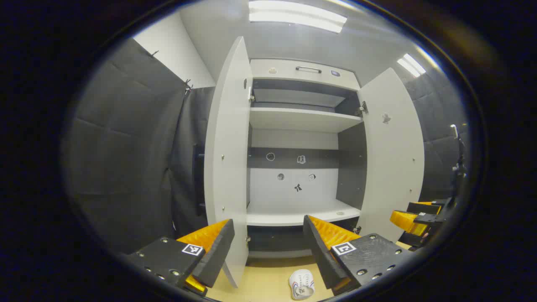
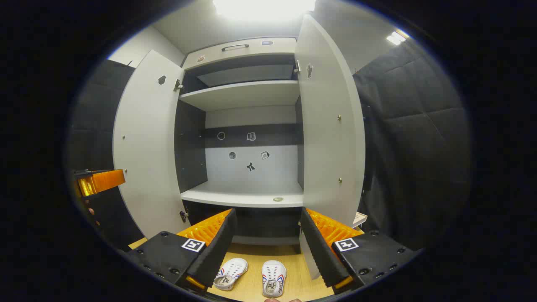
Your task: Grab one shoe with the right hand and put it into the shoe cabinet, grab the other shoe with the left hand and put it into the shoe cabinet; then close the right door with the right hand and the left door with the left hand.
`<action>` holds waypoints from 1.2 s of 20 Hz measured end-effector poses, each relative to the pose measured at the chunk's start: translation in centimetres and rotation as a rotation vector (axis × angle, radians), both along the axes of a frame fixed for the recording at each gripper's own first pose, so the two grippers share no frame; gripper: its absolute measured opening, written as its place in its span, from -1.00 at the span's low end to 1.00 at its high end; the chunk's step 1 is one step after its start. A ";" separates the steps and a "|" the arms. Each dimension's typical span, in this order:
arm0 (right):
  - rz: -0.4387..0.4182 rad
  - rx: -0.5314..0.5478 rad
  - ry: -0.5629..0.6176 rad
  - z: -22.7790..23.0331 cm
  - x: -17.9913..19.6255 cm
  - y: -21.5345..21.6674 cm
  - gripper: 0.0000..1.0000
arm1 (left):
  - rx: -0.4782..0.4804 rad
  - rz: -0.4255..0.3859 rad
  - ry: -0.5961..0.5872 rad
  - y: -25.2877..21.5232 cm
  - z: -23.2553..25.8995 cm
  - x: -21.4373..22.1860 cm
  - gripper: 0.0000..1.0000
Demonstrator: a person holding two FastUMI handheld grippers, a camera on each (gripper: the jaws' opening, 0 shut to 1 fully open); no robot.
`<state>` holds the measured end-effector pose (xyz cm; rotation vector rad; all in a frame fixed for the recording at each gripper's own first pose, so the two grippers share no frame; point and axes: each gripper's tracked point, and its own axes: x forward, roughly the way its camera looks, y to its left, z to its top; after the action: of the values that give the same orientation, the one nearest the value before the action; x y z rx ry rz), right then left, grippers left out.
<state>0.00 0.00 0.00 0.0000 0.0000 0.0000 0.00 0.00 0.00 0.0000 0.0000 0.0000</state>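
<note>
**Pale wood floor, both grippers empty before open cabinet**

Right gripper has its fingers spread wide with nothing between them, above two white shoes: one shoe tilted, the other shoe straight, both on the floor just in front of the shoe cabinet. Left gripper likewise gapes, empty. Left door and right door stand swung out, flanking a bare lower shelf. Dark padded wall close beside the right door.
</note>
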 end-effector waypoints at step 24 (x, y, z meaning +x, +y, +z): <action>0.050 -0.091 0.029 1.1 3.0 1.1 0.93 | 0.079 0.007 -0.059 0.2 -0.6 -1.9 0.87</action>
<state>3.01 1.12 1.06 -0.0908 0.0289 0.0503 -1.89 0.17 -0.56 0.0792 -0.0592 0.0071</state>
